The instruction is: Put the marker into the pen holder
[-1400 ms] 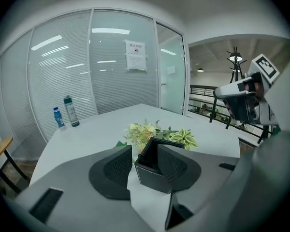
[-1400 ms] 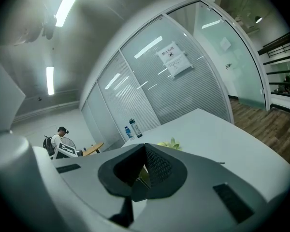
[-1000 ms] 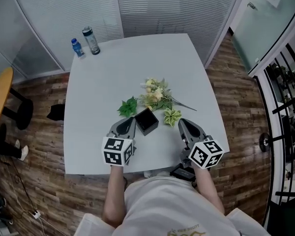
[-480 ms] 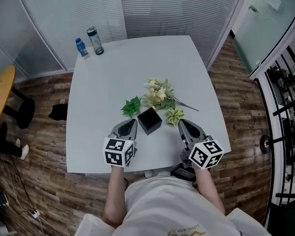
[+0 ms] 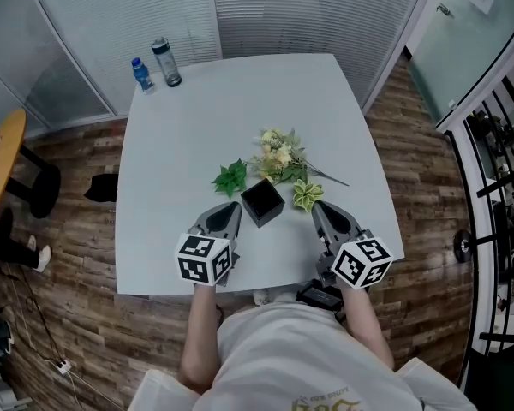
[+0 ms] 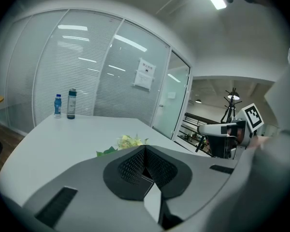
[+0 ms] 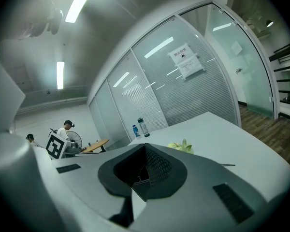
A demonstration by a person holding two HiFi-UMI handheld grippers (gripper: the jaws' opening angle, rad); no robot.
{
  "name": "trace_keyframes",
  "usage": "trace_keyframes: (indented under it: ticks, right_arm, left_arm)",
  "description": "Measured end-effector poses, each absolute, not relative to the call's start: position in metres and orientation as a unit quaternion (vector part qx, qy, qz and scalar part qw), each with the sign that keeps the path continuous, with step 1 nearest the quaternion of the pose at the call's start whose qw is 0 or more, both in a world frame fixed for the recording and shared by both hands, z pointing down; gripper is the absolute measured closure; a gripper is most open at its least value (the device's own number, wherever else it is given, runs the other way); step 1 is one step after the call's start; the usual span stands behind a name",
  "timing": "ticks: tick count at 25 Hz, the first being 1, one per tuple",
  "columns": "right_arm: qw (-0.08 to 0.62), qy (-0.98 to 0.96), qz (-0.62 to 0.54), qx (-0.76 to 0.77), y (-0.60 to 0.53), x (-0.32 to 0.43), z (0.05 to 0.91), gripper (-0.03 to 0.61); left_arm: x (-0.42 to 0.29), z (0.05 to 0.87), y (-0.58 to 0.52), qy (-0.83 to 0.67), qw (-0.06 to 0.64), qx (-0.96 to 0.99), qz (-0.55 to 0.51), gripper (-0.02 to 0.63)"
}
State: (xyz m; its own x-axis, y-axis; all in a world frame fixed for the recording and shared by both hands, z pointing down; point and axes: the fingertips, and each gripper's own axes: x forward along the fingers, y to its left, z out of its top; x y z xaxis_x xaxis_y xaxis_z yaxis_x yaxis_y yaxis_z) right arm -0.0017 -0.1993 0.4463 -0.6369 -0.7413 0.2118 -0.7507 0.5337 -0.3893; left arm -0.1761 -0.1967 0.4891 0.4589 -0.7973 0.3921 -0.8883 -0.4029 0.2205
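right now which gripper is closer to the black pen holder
Left. The left gripper sits close beside the pen holder on its left; the right gripper is to its right, with a wider gap of table between.

A smooth matt table [image 5: 188,135] stands on wood-plank floor [image 5: 68,315]; the pen holder [image 5: 262,202] looks matt

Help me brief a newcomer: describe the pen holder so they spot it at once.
Start at the large white square table and look at the half nearest the person. There, on the person's side of the bunch of pale artificial flowers and green leaves, stands the small black open-topped square pen holder. Unlike the soft greenery beside it, it is black and hard-edged.
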Motion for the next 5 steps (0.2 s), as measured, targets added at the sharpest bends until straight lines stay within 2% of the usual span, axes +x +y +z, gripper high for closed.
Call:
trace_keyframes:
  ticks: [5]
  right_arm:
    - [0.01, -0.876, 0.228, 0.425, -0.206, -0.0017, 0.4485, 0.563]
  left_arm:
    - [-0.1763, 0.4932, -0.199, -0.506, 0.204, 0.83, 0.113, 0.603]
